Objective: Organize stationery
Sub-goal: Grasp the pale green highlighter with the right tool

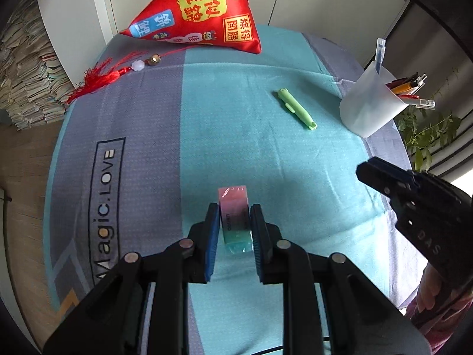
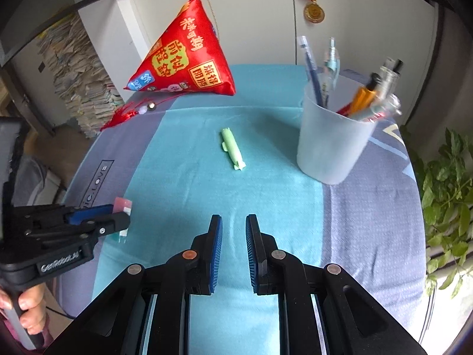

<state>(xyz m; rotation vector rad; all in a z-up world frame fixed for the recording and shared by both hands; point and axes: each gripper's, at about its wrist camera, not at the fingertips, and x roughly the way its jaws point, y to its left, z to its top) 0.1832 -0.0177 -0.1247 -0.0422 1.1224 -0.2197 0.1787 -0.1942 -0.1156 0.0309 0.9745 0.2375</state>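
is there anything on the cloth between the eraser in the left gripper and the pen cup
Only the green pen lies loose on the cloth roughly between the eraser held in the left gripper and the pen cup; otherwise the cloth there is bare.

We see a table under a teal and grey cloth, white wall panels behind it, stacked papers left, a leafy plant right, daylight there.

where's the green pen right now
The green pen lies loose on the teal cloth mid-table, left of the translucent cup of pens and in front of the red pouch, untouched by either tongs.
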